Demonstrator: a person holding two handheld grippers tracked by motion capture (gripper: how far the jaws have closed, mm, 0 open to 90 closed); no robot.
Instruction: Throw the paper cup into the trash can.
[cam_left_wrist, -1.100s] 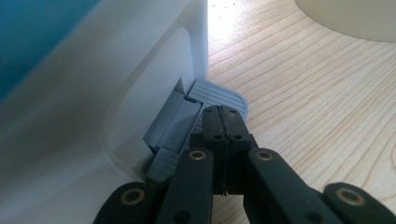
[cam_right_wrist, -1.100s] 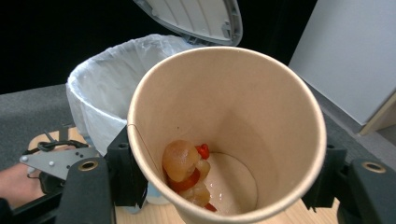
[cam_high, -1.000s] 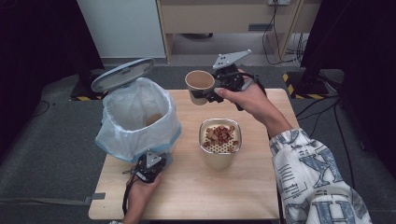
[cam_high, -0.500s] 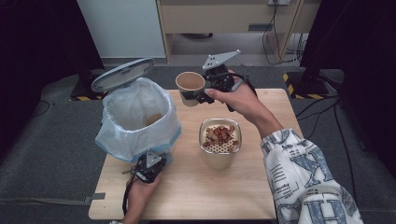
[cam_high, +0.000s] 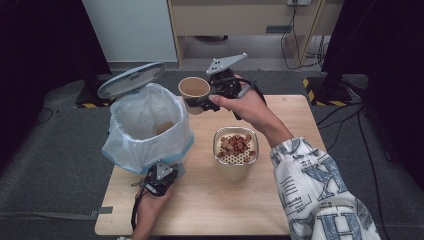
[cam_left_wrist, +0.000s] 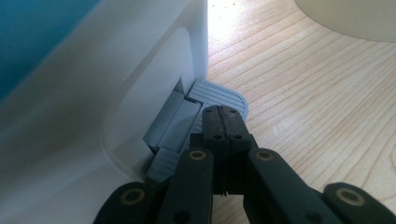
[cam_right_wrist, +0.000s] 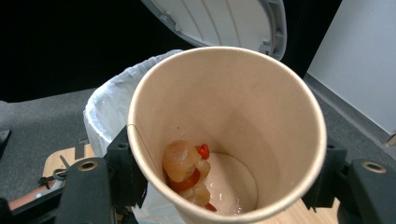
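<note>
My right gripper (cam_high: 202, 102) is shut on a brown paper cup (cam_high: 194, 93), held in the air beside the rim of the white-lined pedal bin (cam_high: 148, 127). Seen from the right gripper view, the paper cup (cam_right_wrist: 226, 130) holds pale and red food scraps (cam_right_wrist: 187, 170) at its bottom. The bin's lid (cam_high: 131, 79) stands raised. My left gripper (cam_high: 161, 176) is at the bin's foot; its shut jaws press on the grey pedal (cam_left_wrist: 217, 95) in the left gripper view. A brown item lies inside the bin's bag.
A cream container (cam_high: 235, 152) with a perforated insert full of reddish-brown scraps stands mid-table on the wooden table (cam_high: 280, 200), just right of the bin. A person's patterned sleeve (cam_high: 320, 190) reaches in from the lower right. Dark floor surrounds the table.
The right gripper has carried the cup leftward, from above the table's back edge to next to the bin's rim. The left gripper has stayed on the pedal with the lid up.
</note>
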